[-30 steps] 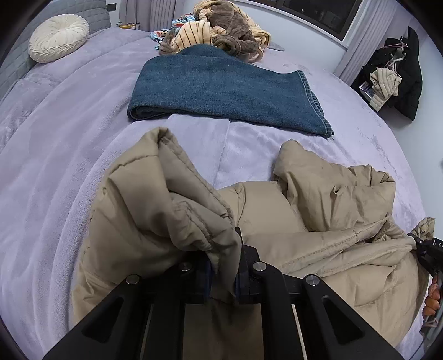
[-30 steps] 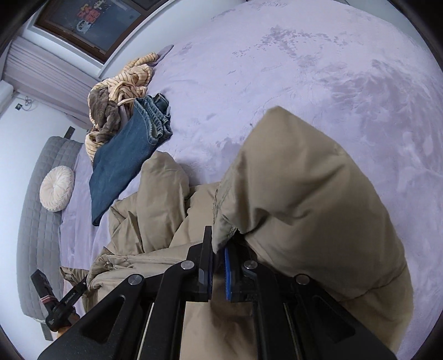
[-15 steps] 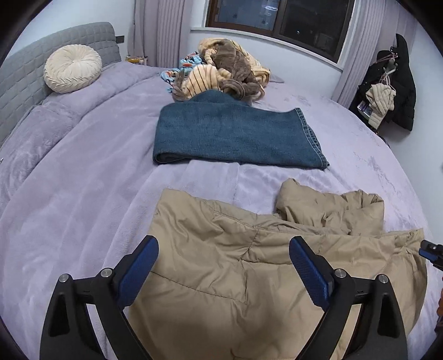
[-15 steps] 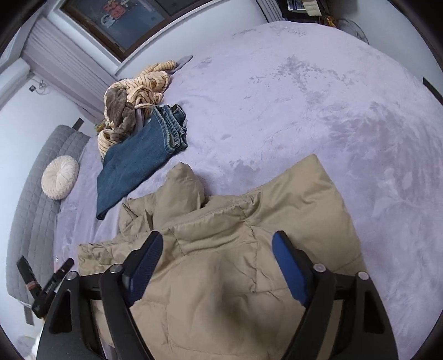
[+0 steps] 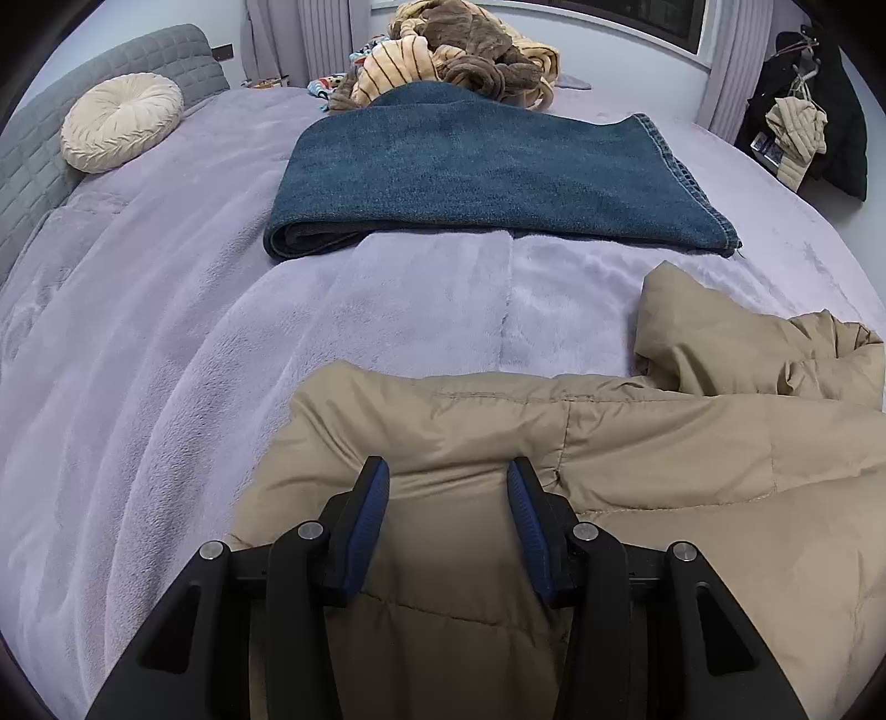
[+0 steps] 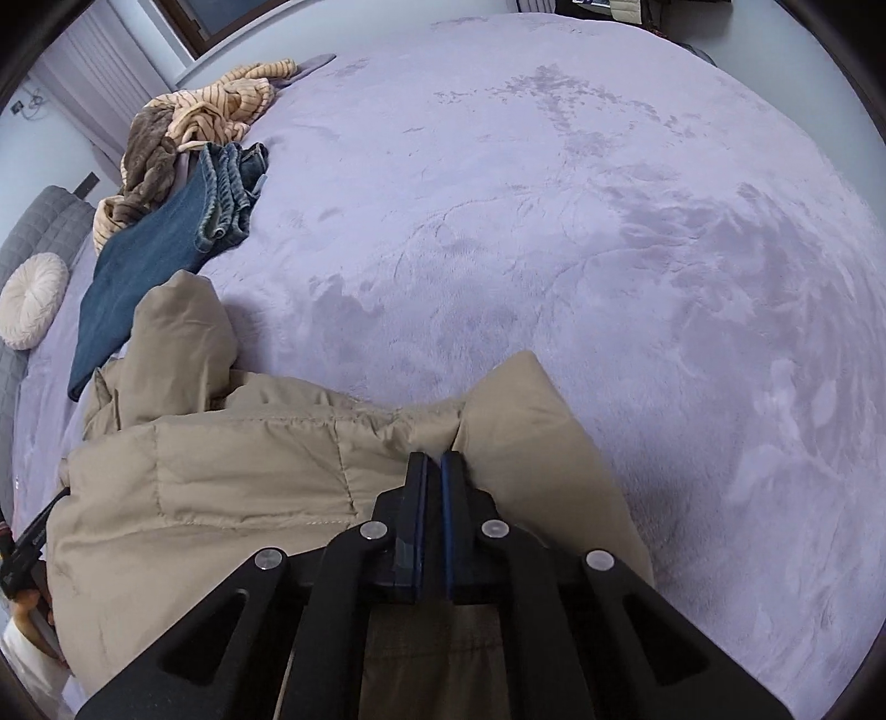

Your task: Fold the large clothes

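A tan padded jacket (image 5: 637, 471) lies spread on the lilac bed cover (image 5: 138, 360), one bulky fold sticking up at its far right. My left gripper (image 5: 447, 471) rests low on the jacket's near left part. Its jaws are closing, with a ridge of tan fabric between the blue pads, which stand apart from it. In the right wrist view the same jacket (image 6: 249, 476) fills the lower left. My right gripper (image 6: 434, 457) is shut, and the fabric puckers into its tips at the jacket's far edge.
Folded blue jeans (image 5: 487, 166) lie beyond the jacket, with a heap of striped and brown clothes (image 5: 459, 50) behind them. A round cream cushion (image 5: 122, 122) leans on the grey headboard (image 5: 33, 149). Dark coats (image 5: 803, 99) hang at the far right. Bare cover (image 6: 554, 221) stretches right.
A second ago both grippers held raised jacket folds. They let go, the jacket dropped flat, and both have sunk onto it. The left jaws have narrowed and the right ones have shut.
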{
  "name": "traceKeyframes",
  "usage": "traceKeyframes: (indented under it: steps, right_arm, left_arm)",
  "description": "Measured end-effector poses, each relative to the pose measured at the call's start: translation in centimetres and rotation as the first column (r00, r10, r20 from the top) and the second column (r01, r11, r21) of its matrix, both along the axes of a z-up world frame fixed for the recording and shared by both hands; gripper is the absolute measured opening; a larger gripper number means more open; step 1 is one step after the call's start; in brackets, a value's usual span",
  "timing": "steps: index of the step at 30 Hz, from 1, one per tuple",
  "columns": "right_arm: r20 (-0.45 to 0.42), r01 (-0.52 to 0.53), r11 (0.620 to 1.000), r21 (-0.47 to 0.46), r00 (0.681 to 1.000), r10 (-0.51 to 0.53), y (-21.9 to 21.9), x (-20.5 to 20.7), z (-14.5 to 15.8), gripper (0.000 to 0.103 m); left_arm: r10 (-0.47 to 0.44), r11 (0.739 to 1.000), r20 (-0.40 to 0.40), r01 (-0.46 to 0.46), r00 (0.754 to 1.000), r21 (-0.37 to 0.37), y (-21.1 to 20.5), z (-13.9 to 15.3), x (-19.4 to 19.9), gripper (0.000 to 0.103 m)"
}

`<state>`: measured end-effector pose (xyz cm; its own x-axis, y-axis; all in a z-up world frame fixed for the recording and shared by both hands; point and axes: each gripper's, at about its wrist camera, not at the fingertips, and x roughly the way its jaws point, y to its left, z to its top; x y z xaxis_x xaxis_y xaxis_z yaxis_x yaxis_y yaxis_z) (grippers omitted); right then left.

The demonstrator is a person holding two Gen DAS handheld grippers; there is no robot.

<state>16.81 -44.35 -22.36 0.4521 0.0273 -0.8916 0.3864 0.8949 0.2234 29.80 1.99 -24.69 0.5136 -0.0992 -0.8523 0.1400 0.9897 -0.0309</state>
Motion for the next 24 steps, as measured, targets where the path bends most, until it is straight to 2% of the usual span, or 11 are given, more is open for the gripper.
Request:
traceKeyframes:
  steps: [3,6,12,13,14,16,24]
  right_arm:
    - [-0.005,0.015,1.0,-0.001,1.0,-0.015,-0.4,0.8,-1.2,0.001]
    - [-0.008,0.021,1.0,-0.004,1.0,-0.021,-0.4,0.9,-1.2,0.001]
    - [-0.003,0.032,0.999,-0.001,0.999,-0.032,0.2,-0.3,2.0,0.007]
    - [0.007,0.026,1.0,-0.002,1.0,-0.026,0.5,-0.8,2.7,0.007]
    - [0.018,0.022,1.0,-0.003,1.0,-0.022,0.9,-1.2,3.4,0.007]
    - [0.038,0.018,1.0,0.012,0.999,-0.019,1.5,-2.2,4.4,0.007]
    - [0.089,0.021,0.994,0.112,0.996,-0.031,4.4,-7.5,7.3,0.008]
  left_arm:
    - [-0.003,1.0,-0.002,0.004,1.0,0.013,-0.5,-0.3,0.4,0.049]
    - [-0.002,1.0,-0.004,0.002,1.0,0.024,-0.5,0.0,0.2,0.049]
    - [0.0,0.999,-0.013,0.001,1.0,0.036,0.6,2.8,-1.5,0.049]
    - [-0.001,0.999,-0.01,0.002,1.0,0.039,0.8,3.2,-2.0,0.052]
    - [-0.001,0.999,-0.01,0.002,1.0,0.041,1.1,3.7,-2.5,0.068]
    - [0.016,0.999,0.012,-0.017,1.0,0.037,1.7,4.9,-3.8,0.08]
    - [0.029,1.0,-0.046,-0.03,0.999,-0.01,3.4,6.6,-8.7,0.08]
